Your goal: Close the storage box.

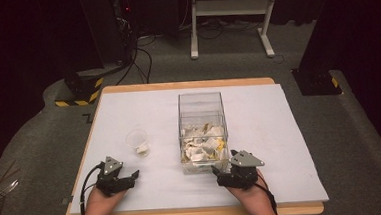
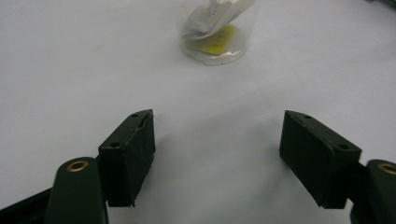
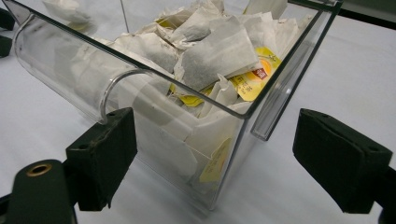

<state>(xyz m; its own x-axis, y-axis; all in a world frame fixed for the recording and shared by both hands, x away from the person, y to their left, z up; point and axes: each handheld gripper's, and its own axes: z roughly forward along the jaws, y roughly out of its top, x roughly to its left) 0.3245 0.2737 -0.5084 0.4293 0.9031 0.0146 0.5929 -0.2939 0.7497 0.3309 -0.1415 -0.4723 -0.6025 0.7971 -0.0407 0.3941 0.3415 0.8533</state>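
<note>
**Resting grippers before a bin of tea bags**

Lying on a white table cover [image 1: 259, 113], two hand-held grippers sit at the near edge, each gripped by a hand entering from 6 o'clock in the high view. The left gripper [image 1: 128, 180] rests at about 7 o'clock on the table; in the left gripper view its jaws are spread wide with bare white cover between them and nothing held. The right gripper [image 1: 222, 176] rests at about 5 o'clock, just beside the near wall of a clear plastic bin [image 1: 199, 99]; in the right gripper view its jaws are likewise spread apart, empty, with the bin's near corner [image 3: 219, 186] standing between and beyond them.

The bin stands near the centre of the table, its long axis running from 6 to 12 o'clock. Tea bags [image 1: 203, 142] fill its near half in a loose pile; the far half looks empty. In the right gripper view the bags [image 3: 219, 51] are white paper sachets, several with yellow tags [image 3: 254, 79].

A small clear cup [image 1: 137, 141] stands at 9 o'clock of the bin, well apart from it and at 12 o'clock of the left gripper. In the left gripper view the cup [image 2: 217, 32] holds one tea bag with a yellow tag.
</note>
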